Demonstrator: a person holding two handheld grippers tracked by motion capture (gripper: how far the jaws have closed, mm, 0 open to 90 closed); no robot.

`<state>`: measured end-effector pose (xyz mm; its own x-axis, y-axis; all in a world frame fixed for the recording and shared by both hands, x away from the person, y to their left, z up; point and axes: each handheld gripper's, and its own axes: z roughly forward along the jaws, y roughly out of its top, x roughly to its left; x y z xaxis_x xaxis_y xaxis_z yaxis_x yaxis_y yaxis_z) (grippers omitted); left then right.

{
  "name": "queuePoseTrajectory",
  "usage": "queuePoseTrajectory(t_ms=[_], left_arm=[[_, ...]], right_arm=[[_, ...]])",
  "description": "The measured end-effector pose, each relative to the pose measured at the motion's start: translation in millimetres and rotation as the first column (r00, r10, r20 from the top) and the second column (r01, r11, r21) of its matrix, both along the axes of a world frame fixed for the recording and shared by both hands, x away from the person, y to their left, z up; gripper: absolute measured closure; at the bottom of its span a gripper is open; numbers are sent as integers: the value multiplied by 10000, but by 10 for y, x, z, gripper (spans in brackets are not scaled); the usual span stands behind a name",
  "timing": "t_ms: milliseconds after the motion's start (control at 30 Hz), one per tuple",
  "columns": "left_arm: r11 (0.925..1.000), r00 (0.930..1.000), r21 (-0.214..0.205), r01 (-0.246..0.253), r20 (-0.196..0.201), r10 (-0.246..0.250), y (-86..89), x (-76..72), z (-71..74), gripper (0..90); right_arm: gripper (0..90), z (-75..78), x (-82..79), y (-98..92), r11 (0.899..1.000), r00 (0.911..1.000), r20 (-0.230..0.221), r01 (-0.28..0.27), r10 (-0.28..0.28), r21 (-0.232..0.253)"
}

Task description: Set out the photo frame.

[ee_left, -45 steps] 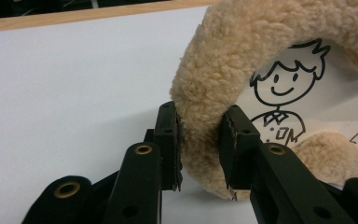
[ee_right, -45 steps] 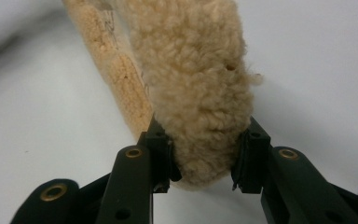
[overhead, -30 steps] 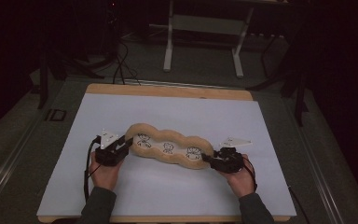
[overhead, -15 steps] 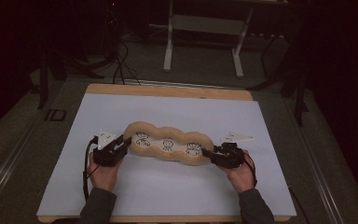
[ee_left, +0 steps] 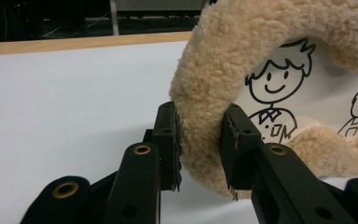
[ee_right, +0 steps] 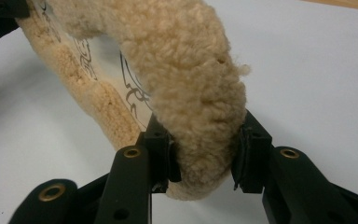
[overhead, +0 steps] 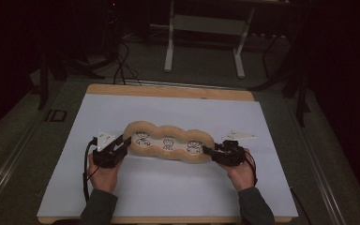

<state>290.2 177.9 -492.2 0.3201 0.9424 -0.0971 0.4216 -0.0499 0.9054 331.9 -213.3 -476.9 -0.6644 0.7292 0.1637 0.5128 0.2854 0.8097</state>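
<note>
- My left gripper (ee_left: 200, 154) pinches the fleecy cushion's (overhead: 168, 142) left rim, unmoved.
- My right gripper (ee_right: 205, 158) clamps its right end; cushion seems nudged farther up the white mat (overhead: 178, 197), lifted perhaps.

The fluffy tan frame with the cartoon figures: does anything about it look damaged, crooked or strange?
Nothing looks damaged. The fluffy frame lies slightly slanted on the white mat, its right end nearer the person. The left gripper and right gripper each pinch one end of its rim.
</note>
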Motion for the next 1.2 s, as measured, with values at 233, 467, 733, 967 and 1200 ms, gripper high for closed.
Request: queuePoseTrajectory(t_ms=[233,467,733,967,1200], left_arm=[[9999,9999,34,-106,66,106,-16,-16,-5,709],[9998,9999,123,-155,25,155,-31,-24,-21,706],[9999,9999,110,-116,-25,116,-53,-22,-43,702],[9997,9998,179,-174,-25,175,-74,-28,-59,698],[9993,9996,235,-286,-12,287,-86,-35,-78,697]], right_arm=[[629,-1,32,11,9999,9999,91,74,-73,-97],[623,-24,63,22,9995,9998,124,180,-177,-264],[616,-31,94,15,9989,9993,216,317,-310,-343],[613,-40,114,6,9986,9988,327,384,-372,-372],[611,-64,147,16,9983,9986,381,389,-372,-427]])
